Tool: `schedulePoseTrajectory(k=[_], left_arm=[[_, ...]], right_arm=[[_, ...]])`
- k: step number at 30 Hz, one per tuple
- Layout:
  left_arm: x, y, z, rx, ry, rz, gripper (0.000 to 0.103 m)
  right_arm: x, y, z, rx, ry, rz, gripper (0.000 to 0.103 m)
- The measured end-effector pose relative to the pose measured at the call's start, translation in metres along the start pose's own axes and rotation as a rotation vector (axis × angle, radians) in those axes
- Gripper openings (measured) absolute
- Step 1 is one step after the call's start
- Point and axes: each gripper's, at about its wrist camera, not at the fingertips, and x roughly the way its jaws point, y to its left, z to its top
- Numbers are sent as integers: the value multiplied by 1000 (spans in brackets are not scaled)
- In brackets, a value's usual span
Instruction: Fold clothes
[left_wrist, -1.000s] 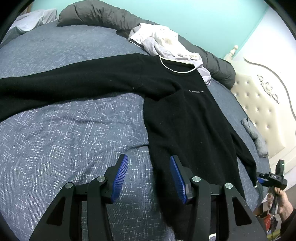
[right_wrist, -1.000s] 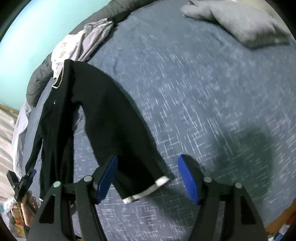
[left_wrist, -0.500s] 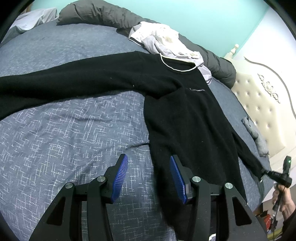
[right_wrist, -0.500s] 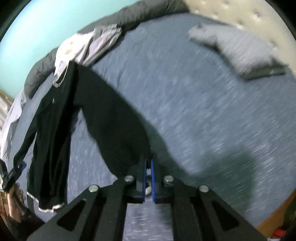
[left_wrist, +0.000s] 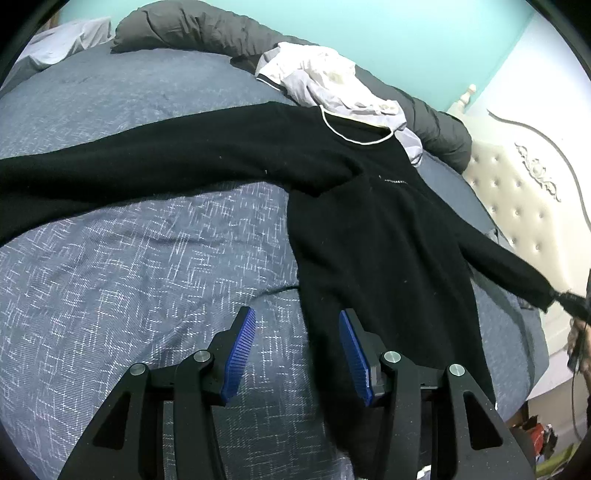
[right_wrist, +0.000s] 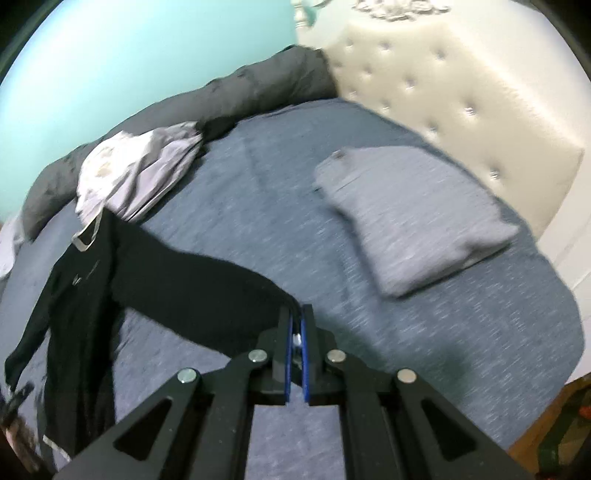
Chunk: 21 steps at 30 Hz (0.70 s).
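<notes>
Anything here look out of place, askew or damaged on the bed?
Nothing damaged. The black sweater lies spread on the blue bedspread, one sleeve cuff pinched in the right gripper and lifted. The only untidy spot: a crumpled white garment bunched at the sweater's collar, against the rolled grey duvet. A grey folded piece sits neatly.

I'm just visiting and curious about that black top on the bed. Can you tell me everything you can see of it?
The black sweater is a long-sleeved knit with thin white trim at the round neck and small white lettering on the chest. It lies front up on the blue bedspread, its neck touching the pale crumpled clothes. One sleeve stretches flat across the bed. The other sleeve's cuff is pinched in the right tongs, lifted off the bed. The open left tongs straddle its side edge near the hem.
</notes>
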Motion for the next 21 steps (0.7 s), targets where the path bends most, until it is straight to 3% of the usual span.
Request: schedulePoseTrajectory(k=[9,14,17,21], left_arm=[[2,1,0,5,12,3,51],[5,1,-1,12,20,5,51],[4,1,-1,15,21,4,51],[0,-1,0,13,19,-13,51]], right_arm=[[33,-31,36,39,-3,-158,3],[42,-35,40,57,-18,-179,4],[33,-30,37,55,-67,-238,9],[19,-17,23,80,-76,-131,14]])
